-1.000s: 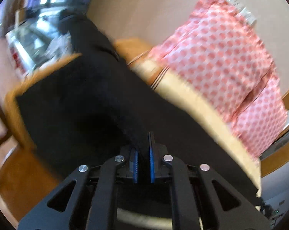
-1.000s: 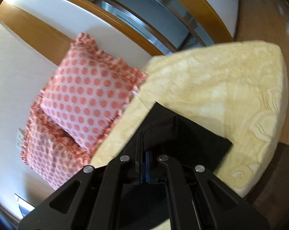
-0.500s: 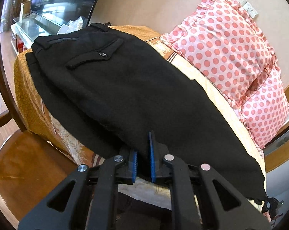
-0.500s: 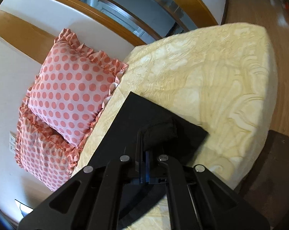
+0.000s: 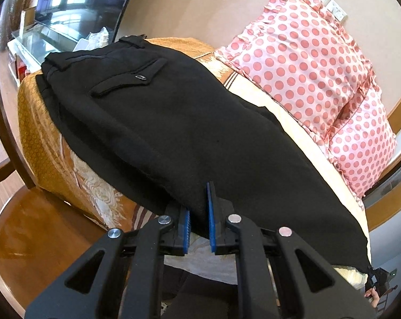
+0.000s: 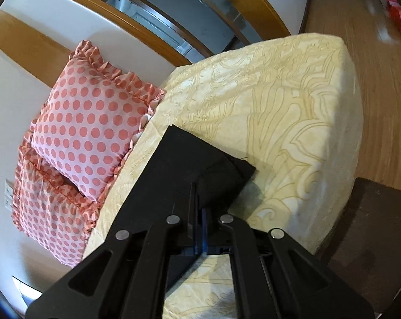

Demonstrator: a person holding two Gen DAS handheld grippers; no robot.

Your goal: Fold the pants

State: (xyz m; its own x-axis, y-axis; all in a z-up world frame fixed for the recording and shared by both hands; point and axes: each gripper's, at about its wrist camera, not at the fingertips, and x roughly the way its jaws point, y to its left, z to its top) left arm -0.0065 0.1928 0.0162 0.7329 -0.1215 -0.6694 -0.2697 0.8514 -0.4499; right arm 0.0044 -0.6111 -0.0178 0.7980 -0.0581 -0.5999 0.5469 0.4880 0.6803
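Black pants (image 5: 179, 122) lie stretched along the bed, waistband and back pocket at the far left, legs running to the right. My left gripper (image 5: 199, 212) is shut on the near edge of the pants at mid-leg. In the right wrist view the leg hems (image 6: 189, 164) lie flat on the cream bedspread (image 6: 280, 111). My right gripper (image 6: 199, 212) is shut on a bunched fold of the hem end.
Two pink polka-dot pillows (image 5: 306, 61) (image 6: 88, 133) lean on the wall behind the pants. An orange cover (image 5: 38, 133) drapes the bed's left end. A wooden chair seat (image 5: 41, 234) is below left. The bed edge and wood floor (image 6: 381, 79) are at right.
Both grippers have brought the pants down from a lifted, swinging state to lying flat on the bed. The hem end has settled further onto the bedspread. Both stay shut.
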